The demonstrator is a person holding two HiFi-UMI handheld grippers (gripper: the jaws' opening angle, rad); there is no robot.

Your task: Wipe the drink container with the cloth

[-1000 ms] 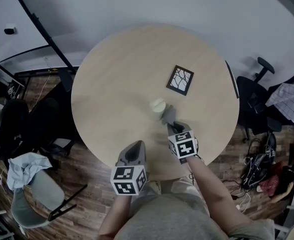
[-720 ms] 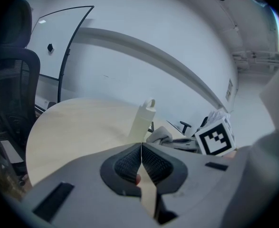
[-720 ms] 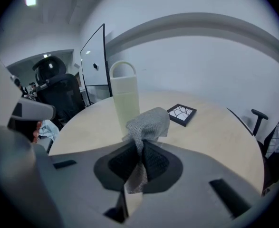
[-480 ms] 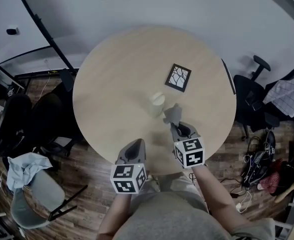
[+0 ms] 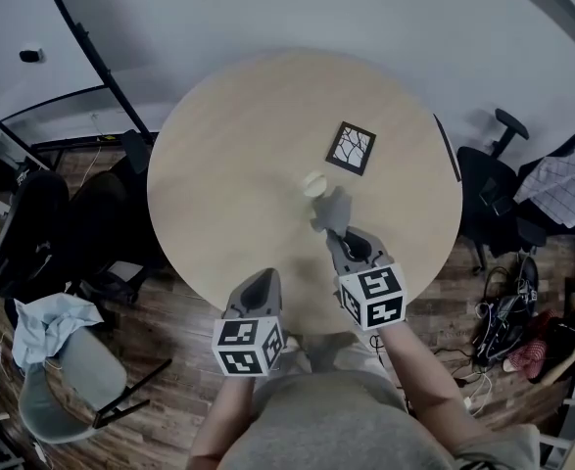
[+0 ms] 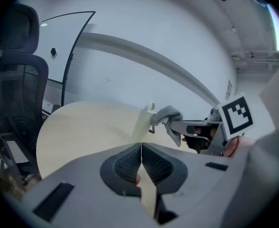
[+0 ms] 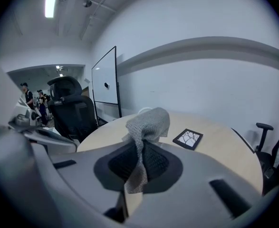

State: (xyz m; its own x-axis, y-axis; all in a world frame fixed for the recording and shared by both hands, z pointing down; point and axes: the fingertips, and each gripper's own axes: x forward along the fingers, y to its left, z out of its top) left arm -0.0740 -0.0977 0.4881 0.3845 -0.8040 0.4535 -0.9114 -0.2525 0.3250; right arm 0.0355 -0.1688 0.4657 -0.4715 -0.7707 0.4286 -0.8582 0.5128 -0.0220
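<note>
So the round table [image 5: 228, 155] fills mid-frame, with the left gripper [image 5: 259, 284] at bottom centre, jaws pressed together on nothing. Right gripper [image 5: 338, 235] is clamped on the grey cloth [image 5: 334, 210], bunched against the pale drink container [image 5: 313, 184] at centre frame.

**Cup mostly lost behind the cloth**

In the right gripper view the cloth [image 7: 148, 122] covers nearly all of the cup [image 7: 143, 111], and only a sliver of rim shows beside it. In the head view the cloth hides the cup's near side. Beyond the cup, the pattern on the dark tile [image 5: 351, 148] is too small to read. Far left of the cup in the right gripper view, the people [image 7: 27, 95] are tiny and unclear.
</note>
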